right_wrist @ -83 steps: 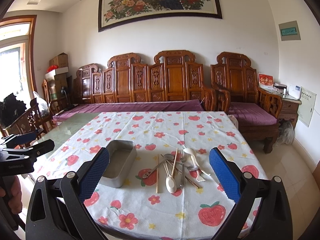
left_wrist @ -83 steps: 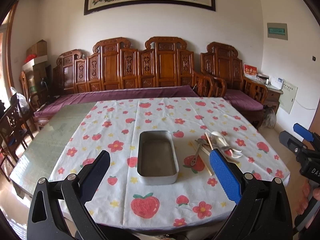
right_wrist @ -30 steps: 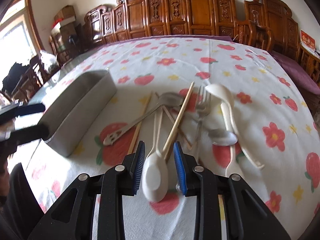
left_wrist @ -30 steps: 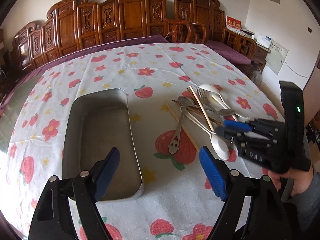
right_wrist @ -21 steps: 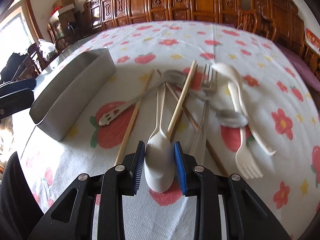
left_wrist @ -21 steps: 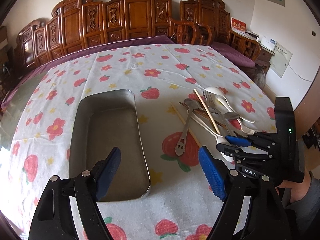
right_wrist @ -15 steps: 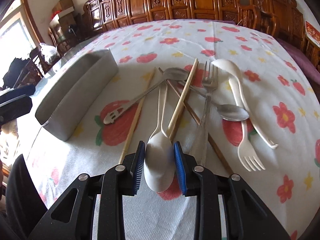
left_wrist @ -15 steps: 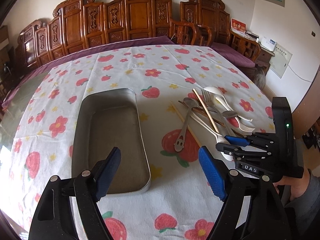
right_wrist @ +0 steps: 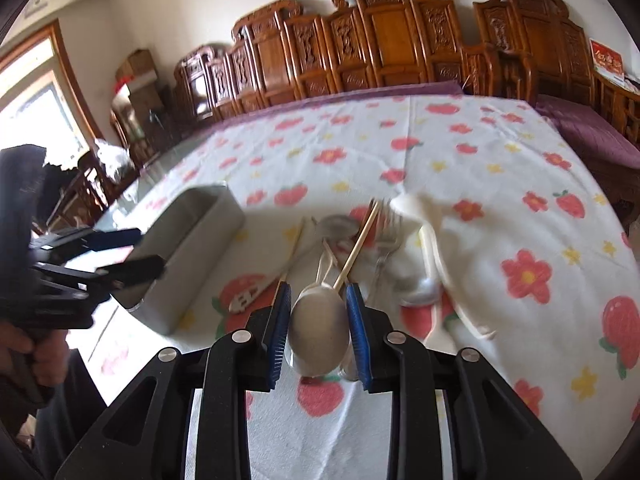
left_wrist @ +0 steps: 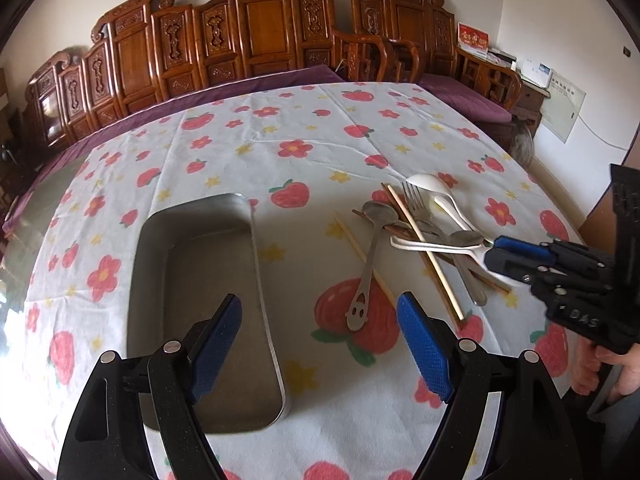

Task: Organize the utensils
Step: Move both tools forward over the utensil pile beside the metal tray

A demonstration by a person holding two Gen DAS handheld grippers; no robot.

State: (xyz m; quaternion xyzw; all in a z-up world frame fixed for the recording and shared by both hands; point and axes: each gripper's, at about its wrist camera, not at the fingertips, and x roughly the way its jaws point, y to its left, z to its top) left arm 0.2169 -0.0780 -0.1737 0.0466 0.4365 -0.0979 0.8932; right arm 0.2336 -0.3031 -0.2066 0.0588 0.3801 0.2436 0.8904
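Note:
My right gripper [right_wrist: 319,324] is shut on the bowl of a white plastic spoon [right_wrist: 319,330] and holds it lifted above the tablecloth; it also shows in the left wrist view [left_wrist: 500,254], with the spoon's handle [left_wrist: 424,245] sticking out over the pile. The pile of utensils [left_wrist: 416,232] lies right of the metal tray [left_wrist: 208,304]: a metal spoon with a smiley handle [left_wrist: 366,276], chopsticks, a metal fork, a white ladle spoon [left_wrist: 430,184]. My left gripper [left_wrist: 320,344] is open and empty, over the tray's near right edge.
The table carries a white cloth with strawberries and flowers [left_wrist: 280,136]. Carved wooden chairs [left_wrist: 256,36] line the far side. The table's right edge [left_wrist: 560,216] is near the utensil pile. The tray's side also shows in the right wrist view [right_wrist: 188,256].
My right gripper closed on the white spoon's bowl and has lifted it off the cloth, tilting upward. My left gripper moved slightly closer over the tray and stayed open.

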